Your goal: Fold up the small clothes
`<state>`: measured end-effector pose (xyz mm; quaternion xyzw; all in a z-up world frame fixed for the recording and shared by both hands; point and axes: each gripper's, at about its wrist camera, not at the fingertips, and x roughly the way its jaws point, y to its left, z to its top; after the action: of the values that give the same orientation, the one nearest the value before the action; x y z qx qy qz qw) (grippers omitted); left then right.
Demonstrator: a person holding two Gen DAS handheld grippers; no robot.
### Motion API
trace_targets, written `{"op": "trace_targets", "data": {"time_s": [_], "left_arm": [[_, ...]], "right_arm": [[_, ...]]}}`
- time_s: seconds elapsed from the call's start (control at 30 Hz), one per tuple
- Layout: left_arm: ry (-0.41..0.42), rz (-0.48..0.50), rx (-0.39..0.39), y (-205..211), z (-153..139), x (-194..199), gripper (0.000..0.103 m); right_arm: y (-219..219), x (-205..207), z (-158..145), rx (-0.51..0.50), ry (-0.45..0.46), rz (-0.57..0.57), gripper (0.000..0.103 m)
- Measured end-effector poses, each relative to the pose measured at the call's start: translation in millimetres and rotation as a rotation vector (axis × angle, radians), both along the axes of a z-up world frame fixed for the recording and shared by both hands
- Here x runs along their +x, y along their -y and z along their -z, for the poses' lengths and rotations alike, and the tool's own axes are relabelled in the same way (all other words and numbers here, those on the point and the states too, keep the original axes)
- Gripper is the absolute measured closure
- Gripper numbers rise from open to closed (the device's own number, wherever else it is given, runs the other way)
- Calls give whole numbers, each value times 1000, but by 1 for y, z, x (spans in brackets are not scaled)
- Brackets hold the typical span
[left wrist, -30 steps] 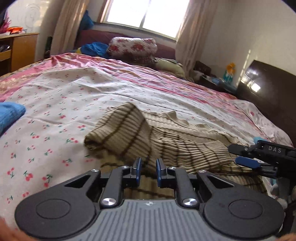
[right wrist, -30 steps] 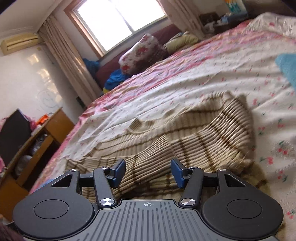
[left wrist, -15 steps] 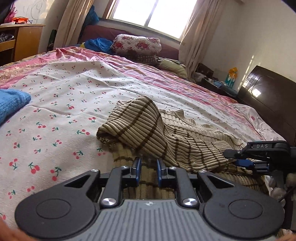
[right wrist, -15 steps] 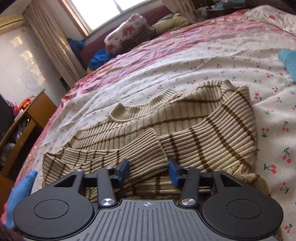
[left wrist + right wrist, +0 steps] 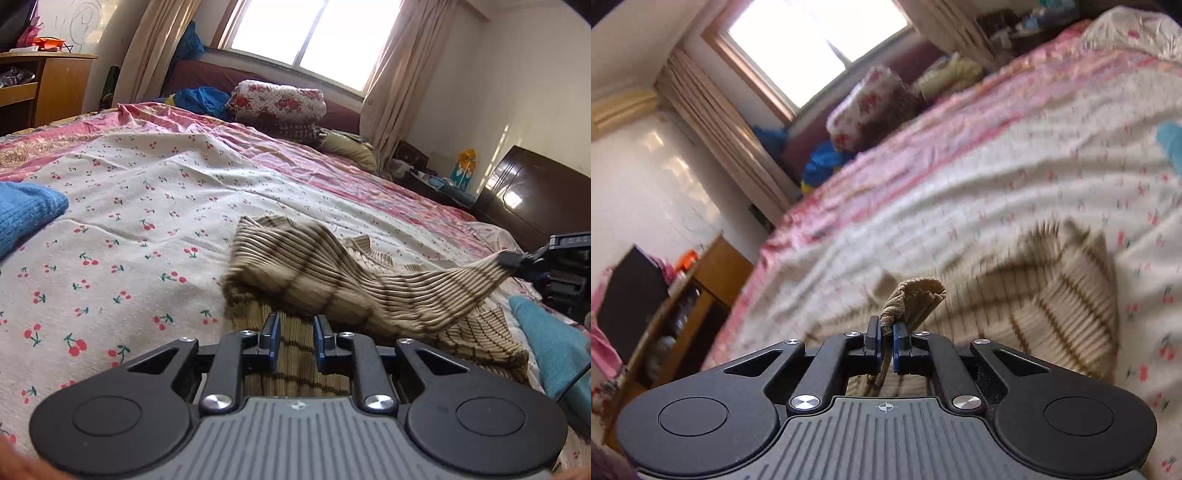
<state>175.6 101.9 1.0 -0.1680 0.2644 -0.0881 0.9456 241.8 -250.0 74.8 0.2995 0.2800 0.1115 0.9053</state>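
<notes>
A beige sweater with brown stripes [image 5: 317, 273] lies crumpled on the cherry-print bed sheet [image 5: 129, 236]. My right gripper [image 5: 885, 334] is shut on the sweater's sleeve cuff [image 5: 916, 295] and holds it above the bed; it also shows in the left wrist view [image 5: 517, 263], with the sleeve stretched up to it. My left gripper [image 5: 295, 328] hovers just above the sweater's near hem, its jaws a narrow gap apart with nothing between them. The sweater body shows blurred in the right wrist view [image 5: 1052, 306].
A blue knit garment [image 5: 26, 214] lies at the left. A teal cloth [image 5: 550, 347] lies at the right. Floral pillows [image 5: 280, 101] sit at the bed's far end. A wooden shelf unit [image 5: 665, 314] and a dark wooden cabinet [image 5: 535, 199] flank the bed.
My right gripper has closed on the sleeve cuff and lifted it up off the sweater. The left gripper has shifted a little and stays open above the hem.
</notes>
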Motion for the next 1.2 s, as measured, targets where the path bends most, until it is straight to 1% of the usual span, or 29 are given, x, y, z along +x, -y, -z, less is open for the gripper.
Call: {"op": "trace_targets", "data": {"time_s": [0.03,0.1,0.17,0.2,0.27,0.33,0.37,0.43,0.5,0.6,0.7,0.83,0.9,0.97,1.03,1.13,1.2], "left_arm": [[4,-1,-2,0,-2,0,72],[20,1,2,1,-9,2,72],[43,3,8,3,-17,5,69],[46,9,18,6,-21,9,67],[41,21,67,12,-25,22,66],[25,33,125,20,-25,39,66],[0,42,148,24,-22,48,66],[-56,52,184,29,-14,63,66],[-86,62,214,32,-5,70,65],[-77,78,248,34,-8,67,65],[-68,83,242,32,-15,62,65],[-18,96,240,37,-30,58,65],[2,107,243,43,-36,62,65],[5,122,251,50,-38,66,65],[-3,136,263,56,-35,71,65],[-38,144,299,60,-25,76,65],[-71,138,317,57,-16,78,65]], "right_arm": [[5,-1,-4,4,14,15,97],[17,-7,-8,10,35,52,97],[29,-11,-5,6,42,83,97],[34,-12,0,-7,30,100,97],[40,-10,16,-57,-19,125,97],[43,-5,36,-101,-93,146,97],[45,-4,45,-105,-126,155,97],[46,-2,58,-112,-163,161,97],[43,0,63,-134,-176,157,97],[39,3,58,-180,-169,146,94],[39,-3,44,-226,-138,159,91],[35,-17,25,-314,-67,188,91],[29,-21,18,-329,-36,172,91],[17,-21,15,-342,-15,117,91],[5,-17,18,-359,-10,49,91],[-4,-6,37,-389,-57,-20,91],[2,2,51,-405,-132,-5,92]]}}
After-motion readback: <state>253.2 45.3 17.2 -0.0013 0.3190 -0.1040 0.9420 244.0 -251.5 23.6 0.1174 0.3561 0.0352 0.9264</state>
